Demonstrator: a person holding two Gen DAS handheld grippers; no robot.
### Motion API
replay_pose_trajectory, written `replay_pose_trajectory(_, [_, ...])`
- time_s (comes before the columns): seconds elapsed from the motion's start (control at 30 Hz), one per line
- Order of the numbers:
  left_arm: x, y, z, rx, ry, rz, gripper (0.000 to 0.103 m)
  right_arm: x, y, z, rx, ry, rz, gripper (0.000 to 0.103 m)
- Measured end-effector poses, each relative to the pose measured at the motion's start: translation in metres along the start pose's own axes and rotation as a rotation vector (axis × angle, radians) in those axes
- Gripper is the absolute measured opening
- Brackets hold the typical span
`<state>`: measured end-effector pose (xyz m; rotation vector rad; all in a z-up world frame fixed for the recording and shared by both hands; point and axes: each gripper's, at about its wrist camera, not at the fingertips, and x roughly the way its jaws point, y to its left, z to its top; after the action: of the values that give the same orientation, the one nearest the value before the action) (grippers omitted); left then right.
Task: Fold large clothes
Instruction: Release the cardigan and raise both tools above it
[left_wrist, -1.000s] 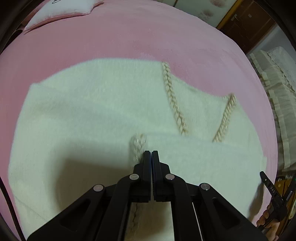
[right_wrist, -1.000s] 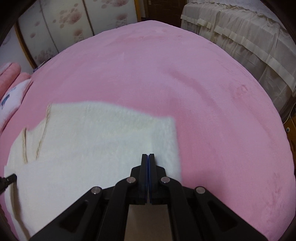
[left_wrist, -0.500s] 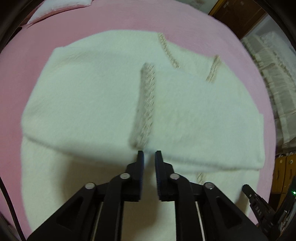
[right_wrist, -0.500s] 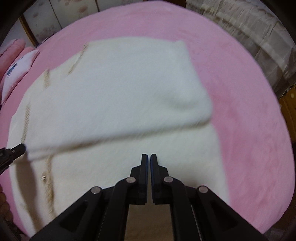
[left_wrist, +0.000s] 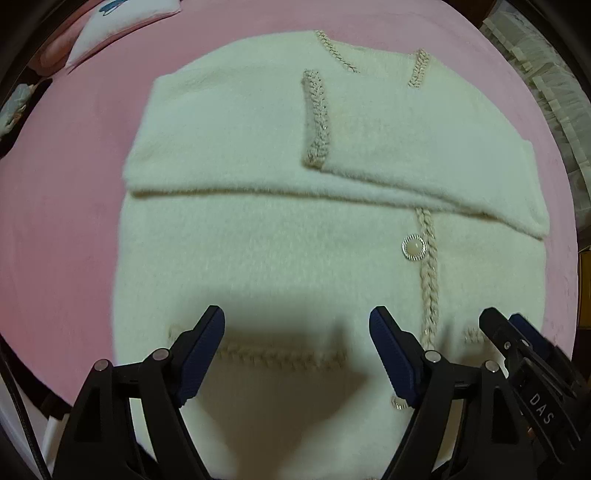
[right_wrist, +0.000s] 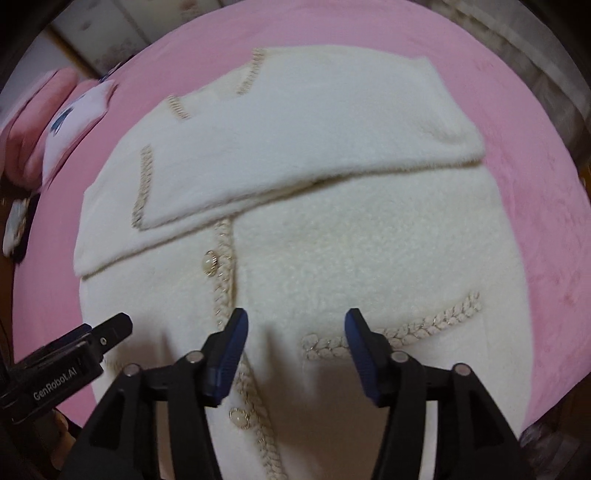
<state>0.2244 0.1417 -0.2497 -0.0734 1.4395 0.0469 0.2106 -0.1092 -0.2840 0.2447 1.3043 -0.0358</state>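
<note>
A cream fuzzy cardigan (left_wrist: 280, 243) (right_wrist: 369, 251) with braided trim and pearl buttons (left_wrist: 413, 247) lies flat on the pink bedspread (left_wrist: 66, 221). Both sleeves are folded across its chest, one cuff (left_wrist: 316, 118) on top. My left gripper (left_wrist: 297, 354) hovers above the near hem, jaws opening, nothing between them. My right gripper (right_wrist: 295, 354) hangs over a braided pocket edge (right_wrist: 406, 328), jaws also opening and holding nothing. In each wrist view the other gripper shows at the frame's edge.
Pink and white pillows (left_wrist: 122, 26) (right_wrist: 70, 118) lie at the far left of the bed. A cream ruffled cover (left_wrist: 546, 96) drapes furniture to the right. The bed's near edge runs just below the hem.
Both grippers let go of the sleeves and pulled back toward the near hem, rising slightly. Their jaws went from shut to wide apart. The sleeves now rest folded across the chest.
</note>
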Motion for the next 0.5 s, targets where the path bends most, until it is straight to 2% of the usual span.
replay_pose_trajectory(0.1, [-0.014, -0.007, -0.007, -0.001, -0.016, 0.004, 0.080, -0.018, 0.013, -0.009, -0.115, -0.039, 0.004, 0.058])
replay_pose_trajectory(0.2, [-0.036, -0.013, -0.036, 0.022, -0.071, -0.001, 0.080, -0.043, 0.019, -0.030, -0.190, -0.101, 0.014, 0.059])
replay_pose_trajectory(0.27, [-0.042, -0.026, -0.047, 0.039, -0.099, 0.006, 0.080, -0.060, 0.017, -0.045, -0.211, -0.159, 0.026, 0.063])
replay_pose_trajectory(0.37, [-0.058, -0.036, -0.078, 0.065, -0.159, 0.011, 0.080, -0.080, 0.012, -0.072, -0.217, -0.229, 0.055, 0.065])
replay_pose_trajectory(0.5, [-0.083, -0.039, -0.121, 0.083, -0.216, 0.054, 0.080, -0.106, -0.002, -0.109, -0.212, -0.269, 0.069, 0.065])
